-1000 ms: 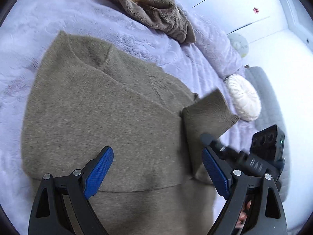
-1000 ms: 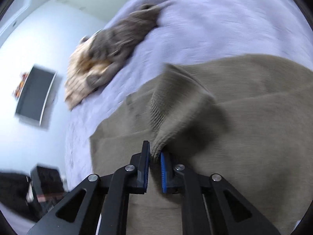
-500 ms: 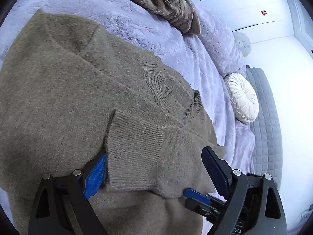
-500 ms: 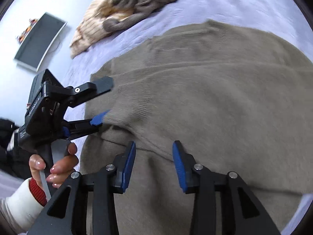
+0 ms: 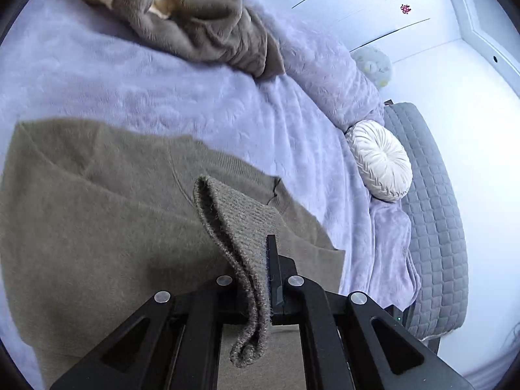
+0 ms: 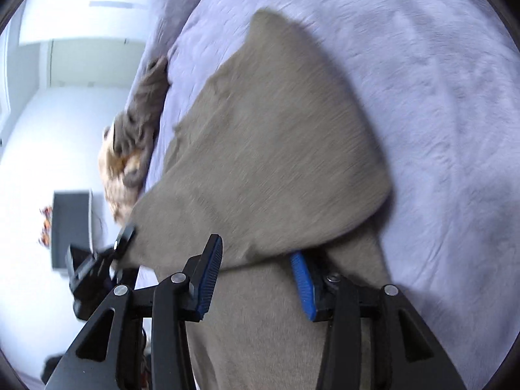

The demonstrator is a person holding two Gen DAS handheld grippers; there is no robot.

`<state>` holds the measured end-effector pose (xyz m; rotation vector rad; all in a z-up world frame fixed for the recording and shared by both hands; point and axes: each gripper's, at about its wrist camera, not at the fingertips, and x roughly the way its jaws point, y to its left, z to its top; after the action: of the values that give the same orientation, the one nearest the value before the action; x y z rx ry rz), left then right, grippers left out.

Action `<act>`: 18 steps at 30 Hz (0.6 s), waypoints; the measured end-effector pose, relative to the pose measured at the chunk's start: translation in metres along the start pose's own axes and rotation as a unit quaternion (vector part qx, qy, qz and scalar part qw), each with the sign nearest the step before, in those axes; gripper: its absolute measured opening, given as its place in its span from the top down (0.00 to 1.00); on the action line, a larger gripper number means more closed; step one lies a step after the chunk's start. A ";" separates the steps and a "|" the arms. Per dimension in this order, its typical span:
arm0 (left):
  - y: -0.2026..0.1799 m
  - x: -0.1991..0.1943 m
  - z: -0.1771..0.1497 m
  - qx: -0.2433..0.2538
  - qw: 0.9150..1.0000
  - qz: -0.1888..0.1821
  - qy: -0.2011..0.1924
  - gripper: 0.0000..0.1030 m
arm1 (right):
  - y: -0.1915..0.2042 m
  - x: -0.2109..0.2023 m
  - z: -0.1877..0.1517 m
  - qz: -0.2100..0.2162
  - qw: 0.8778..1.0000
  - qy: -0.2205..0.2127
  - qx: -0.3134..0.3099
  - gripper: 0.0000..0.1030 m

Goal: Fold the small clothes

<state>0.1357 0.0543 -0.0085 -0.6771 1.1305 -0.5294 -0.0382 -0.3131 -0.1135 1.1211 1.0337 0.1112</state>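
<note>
An olive-brown knit sweater lies spread on the lavender blanket. My left gripper is shut on its ribbed sleeve cuff, which stands up between the fingers and hangs down behind them. The right wrist view shows that same left gripper holding a corner of the sweater at the left. My right gripper hovers over the sweater's folded edge with its jaws opening. The blue pads stand apart and press on nothing. That view is blurred.
A heap of brown fleece and cream clothes lies farther up the bed. A round white cushion rests against a grey quilted panel at the right. A dark screen hangs on the white wall.
My right gripper let go of the sleeve cuff, opened, rolled and swung over to the sweater's edge. My left gripper closed on the cuff and lifted it.
</note>
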 end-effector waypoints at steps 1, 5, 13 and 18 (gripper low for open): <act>0.000 -0.005 0.002 0.000 1.000 0.003 -0.002 0.95 | -0.006 -0.003 0.005 0.003 1.000 -0.018 0.019 0.55; 0.007 -0.022 0.003 0.008 1.000 0.022 -0.008 0.95 | -0.008 -0.017 0.021 0.027 0.997 -0.054 0.047 0.72; 0.084 0.004 -0.035 -0.032 0.994 0.093 0.047 0.95 | 0.014 -0.015 0.025 -0.081 0.993 0.005 -0.091 0.76; 0.083 0.002 -0.040 -0.022 0.995 0.091 0.033 0.95 | 0.013 -0.038 0.012 -0.096 0.986 -0.001 -0.137 0.73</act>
<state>0.1025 0.1015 -0.0809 -0.5897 1.2551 -0.3744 -0.0458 -0.3358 -0.0791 0.7689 1.0833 0.0955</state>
